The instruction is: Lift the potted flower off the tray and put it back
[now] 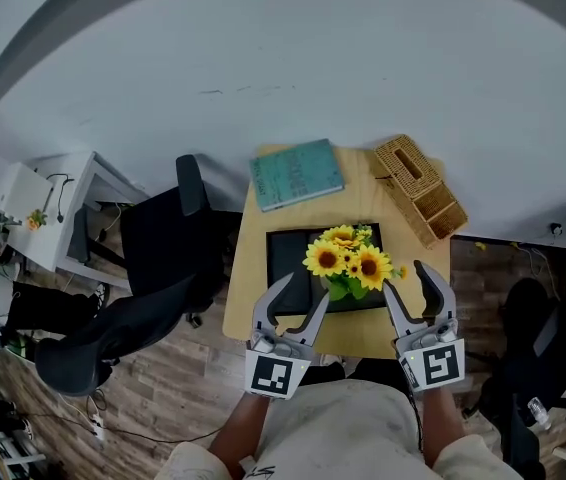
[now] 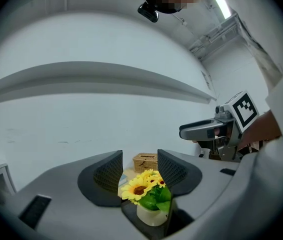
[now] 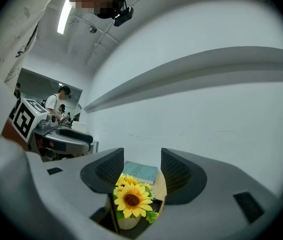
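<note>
The potted flower [image 1: 348,263] stood upright on the black tray [image 1: 288,253], toward the tray's right side, with its white pot hidden under the blooms in the head view. The tray sat in the middle of the small wooden table [image 1: 248,313], with a teal book [image 1: 296,173] and a wicker box [image 1: 420,188] behind it. You held your left gripper [image 1: 305,286] at the near left of the plant and your right gripper [image 1: 407,278] at its near right. For both, the pot lay ahead and inward, between the two tools. Each gripper's fingers stood apart with nothing between the pads, and each gripper view showed the flowers framed just beyond the tips. Neither hand looked clearly nearer, though your left gripper's inner finger seemed closest to the leaves. With the pot's axis vertical, a level approach from either side looked workable.
</note>
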The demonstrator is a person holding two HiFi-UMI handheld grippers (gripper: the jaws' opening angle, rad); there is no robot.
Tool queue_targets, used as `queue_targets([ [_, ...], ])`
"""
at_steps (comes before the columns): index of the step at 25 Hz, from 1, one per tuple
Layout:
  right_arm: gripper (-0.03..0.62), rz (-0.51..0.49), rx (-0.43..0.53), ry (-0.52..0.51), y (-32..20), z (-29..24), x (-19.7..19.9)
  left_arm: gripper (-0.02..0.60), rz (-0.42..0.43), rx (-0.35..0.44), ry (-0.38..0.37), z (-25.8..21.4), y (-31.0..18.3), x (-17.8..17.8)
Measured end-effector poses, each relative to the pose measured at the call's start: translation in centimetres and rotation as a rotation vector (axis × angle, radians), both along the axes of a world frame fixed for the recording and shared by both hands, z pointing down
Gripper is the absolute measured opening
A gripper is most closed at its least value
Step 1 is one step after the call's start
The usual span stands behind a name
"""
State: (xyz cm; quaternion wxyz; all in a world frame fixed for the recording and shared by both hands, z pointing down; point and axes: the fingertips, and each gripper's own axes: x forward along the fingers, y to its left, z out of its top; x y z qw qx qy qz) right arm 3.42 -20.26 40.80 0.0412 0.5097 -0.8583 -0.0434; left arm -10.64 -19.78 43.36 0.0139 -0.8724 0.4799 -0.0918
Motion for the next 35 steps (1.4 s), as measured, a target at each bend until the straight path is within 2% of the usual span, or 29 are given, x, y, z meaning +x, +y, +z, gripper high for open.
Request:
queue_targets([
  [6,0.233,-0.003,-0.042,0.011,0.4,2.1,-0.3,0.216,0.015,-0.019,-0.016,1.9,0.4,0.2],
  [12,0.233,-0.014,-0.163,0.073,1.6,6.6,-0.5,0.221,0.034,-0.024,-0.054,4.7,0.8,0.2],
  [17,0.238,-0.017,-0.230,0.063,1.9,10.4,-0.7,0.222,0.037,-0.089,-0.091,8.2,1.1,0.1],
  [24,0.253,-0.062,-0.382,0.103,3.5,16.3,-1.0,0.232,0.046,-0.211,-0.134,13.4,2.7,-0.3],
  [30,0.261,-0.084,-0.416,0.107,3.2,17.6,-1.3,0.235,0.049,-0.248,-0.150,15.0,2.6,-0.4],
  [35,0.295,-0.124,-0.454,0.128,1.9,19.0,-1.5,0.249,0.077,-0.301,-0.193,16.6,1.8,0.0],
])
